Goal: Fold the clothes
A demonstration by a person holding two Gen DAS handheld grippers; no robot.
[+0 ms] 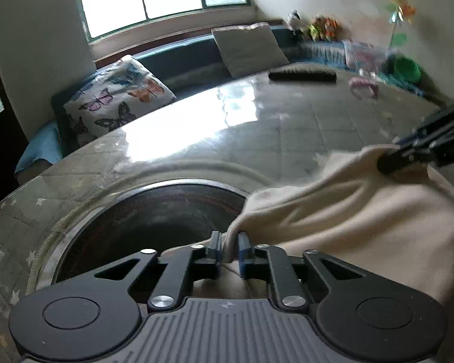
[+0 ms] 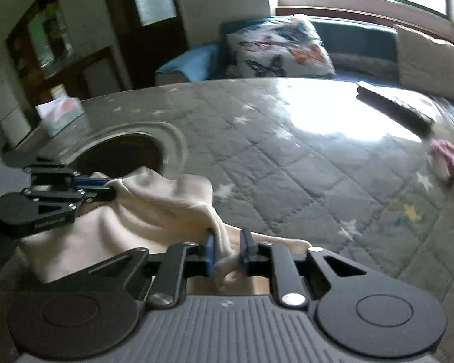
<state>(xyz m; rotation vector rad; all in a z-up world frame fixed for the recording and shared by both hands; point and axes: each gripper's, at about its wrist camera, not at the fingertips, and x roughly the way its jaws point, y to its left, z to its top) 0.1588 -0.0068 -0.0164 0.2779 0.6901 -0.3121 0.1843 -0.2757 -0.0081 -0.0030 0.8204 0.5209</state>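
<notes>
A cream cloth garment [image 1: 348, 211] hangs between both grippers above the grey quilted table cover [image 1: 287, 127]. My left gripper [image 1: 230, 249] is shut on one corner of it, over a round dark opening [image 1: 154, 220] in the table. My right gripper [image 2: 229, 249] is shut on another bunched edge of the cream garment [image 2: 154, 208]. The right gripper shows at the right of the left wrist view [image 1: 390, 158], and the left gripper shows at the left of the right wrist view [image 2: 110, 186], both pinching the cloth.
A folded dark garment [image 2: 393, 109] and a pink item [image 2: 448, 157] lie at the table's far side. A tissue box [image 2: 60, 115] stands at the far left corner. A sofa with a butterfly pillow [image 1: 115, 96] and beige cushion [image 1: 248, 48] borders the table.
</notes>
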